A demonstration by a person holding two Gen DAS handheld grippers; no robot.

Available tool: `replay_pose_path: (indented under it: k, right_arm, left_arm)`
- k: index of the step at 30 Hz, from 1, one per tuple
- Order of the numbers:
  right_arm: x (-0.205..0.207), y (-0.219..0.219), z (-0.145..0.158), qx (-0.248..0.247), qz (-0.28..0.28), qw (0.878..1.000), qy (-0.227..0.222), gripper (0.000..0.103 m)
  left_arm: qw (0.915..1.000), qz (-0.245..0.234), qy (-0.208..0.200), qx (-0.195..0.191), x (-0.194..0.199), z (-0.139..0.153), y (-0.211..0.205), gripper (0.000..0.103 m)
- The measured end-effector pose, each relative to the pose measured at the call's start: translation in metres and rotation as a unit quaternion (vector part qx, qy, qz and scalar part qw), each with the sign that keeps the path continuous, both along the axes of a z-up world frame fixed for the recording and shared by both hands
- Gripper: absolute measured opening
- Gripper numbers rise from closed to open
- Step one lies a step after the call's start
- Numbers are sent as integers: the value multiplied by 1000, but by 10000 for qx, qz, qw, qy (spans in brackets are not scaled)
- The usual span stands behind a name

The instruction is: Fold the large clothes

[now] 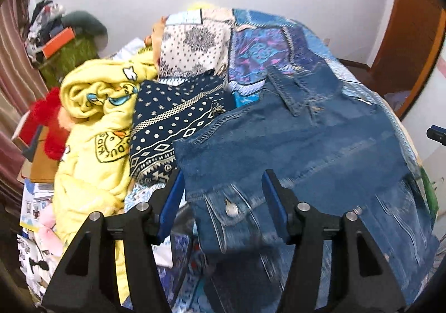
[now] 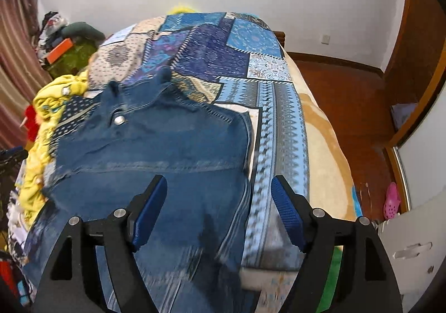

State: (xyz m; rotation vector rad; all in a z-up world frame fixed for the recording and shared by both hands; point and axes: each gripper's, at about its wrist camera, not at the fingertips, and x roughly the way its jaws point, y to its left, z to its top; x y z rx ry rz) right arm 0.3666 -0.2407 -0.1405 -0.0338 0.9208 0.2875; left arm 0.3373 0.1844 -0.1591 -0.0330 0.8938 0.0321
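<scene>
A blue denim jacket (image 1: 306, 145) lies spread on the bed, collar toward the far end; it also shows in the right wrist view (image 2: 167, 151). My left gripper (image 1: 223, 182) is open above the jacket's near left part, by a pocket flap with a metal button (image 1: 231, 210). My right gripper (image 2: 218, 187) is open above the jacket's right edge, one finger over denim, the other over the bedspread. Neither holds anything.
The bed has a blue patchwork bedspread (image 2: 223, 48). A crumpled yellow garment (image 1: 94, 129) and a navy patterned cloth (image 1: 172, 123) lie left of the jacket. Clutter and a curtain (image 1: 14, 62) stand at left. Wooden floor (image 2: 348, 106) and a white cabinet (image 2: 412, 251) are at right.
</scene>
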Motion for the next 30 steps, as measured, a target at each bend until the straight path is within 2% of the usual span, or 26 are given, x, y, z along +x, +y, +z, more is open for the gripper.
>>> replay_pose_path:
  k: [5,8,13,17,24,28,30]
  right_arm:
    - [-39,-6,4,202,0,9997,-114,82]
    - [-61,-9,-3,145,11,9999,-71,82]
    - [-93,-16,-22,130,-70,9998,146,82]
    - [-110,-25,-37,269,-211,9986,402,82]
    - [-132,-35,-70,550,-426,9935,906,82]
    - [-138,-37,-83,804,-508,9887,1161,82]
    - [-141,-35,-86,838,-488,9882,1187,82]
  left_arm:
    - [9999,-79,-119,42,-40,5,-11,68]
    - [9997,-24,-49,-221,-63,-5,-7,69]
    - [9959,152,427,-786,-95,-41,2,69]
    - [9906,297,855,-1027,-117,-74,4,69]
    - [9709,548,1468,-1808,-151,-125,5,69]
    - [9573,591,1663,-2290,-159,-138,1,69]
    - [9537,554,1620,-2472,-162,-137,-4,69]
